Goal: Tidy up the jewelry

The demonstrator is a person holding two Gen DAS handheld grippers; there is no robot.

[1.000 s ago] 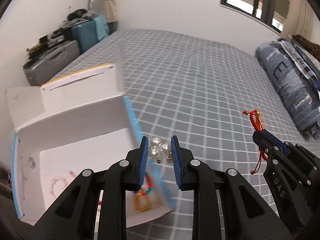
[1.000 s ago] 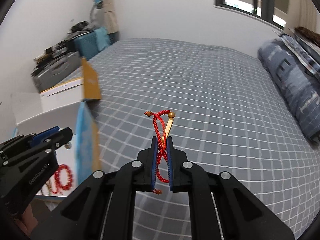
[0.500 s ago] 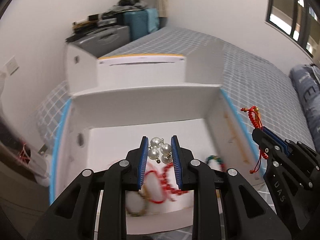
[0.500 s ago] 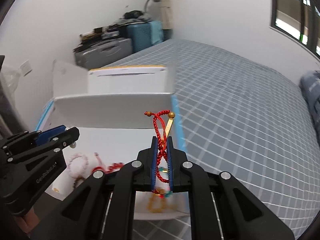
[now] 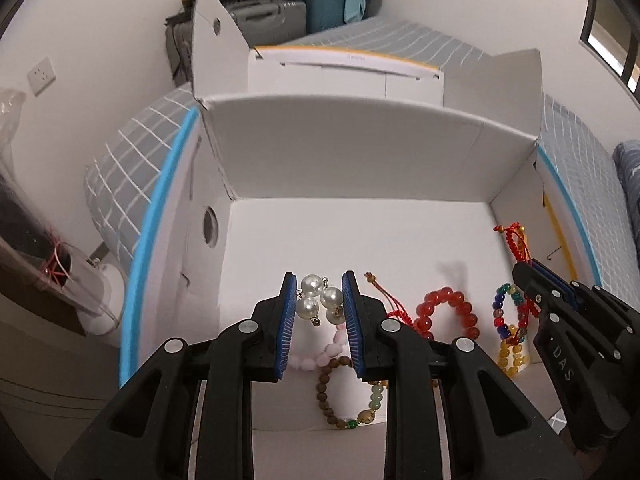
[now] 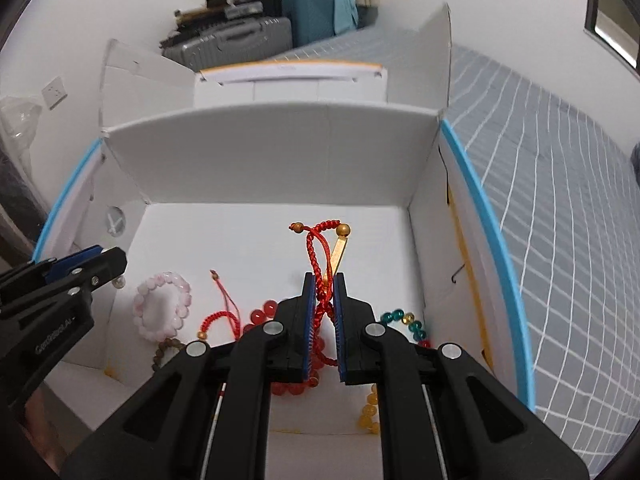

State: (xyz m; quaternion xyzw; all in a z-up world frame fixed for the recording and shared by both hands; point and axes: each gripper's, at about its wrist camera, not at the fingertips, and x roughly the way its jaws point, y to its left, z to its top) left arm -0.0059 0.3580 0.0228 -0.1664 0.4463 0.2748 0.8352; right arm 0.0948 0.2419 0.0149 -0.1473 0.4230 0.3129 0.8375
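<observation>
My left gripper (image 5: 319, 284) is shut on a cluster of white pearl jewelry (image 5: 320, 298) and hangs over the open white cardboard box (image 5: 360, 152). My right gripper (image 6: 321, 280) is shut on a red braided cord bracelet (image 6: 318, 248) with gold beads, also over the box. On the box floor lie a pink bead bracelet (image 6: 162, 308), a red bead bracelet (image 5: 446, 312), a thin red cord bracelet (image 6: 222, 312), a multicoloured bead bracelet (image 5: 508, 312), a yellow bead strand (image 5: 510, 356) and a brown wooden bead bracelet (image 5: 332, 400). Each gripper shows at the edge of the other's view.
The box sits on a bed with a grey checked cover (image 6: 560, 160), its flaps standing up at the far side (image 5: 216, 40). Suitcases (image 6: 248, 36) are stacked by the wall behind. A clear plastic item (image 5: 60, 272) lies to the left of the box.
Both grippers swung left from over the bed and sank toward the open box, each keeping hold of its piece. The box floor with its bracelets now fills both views.
</observation>
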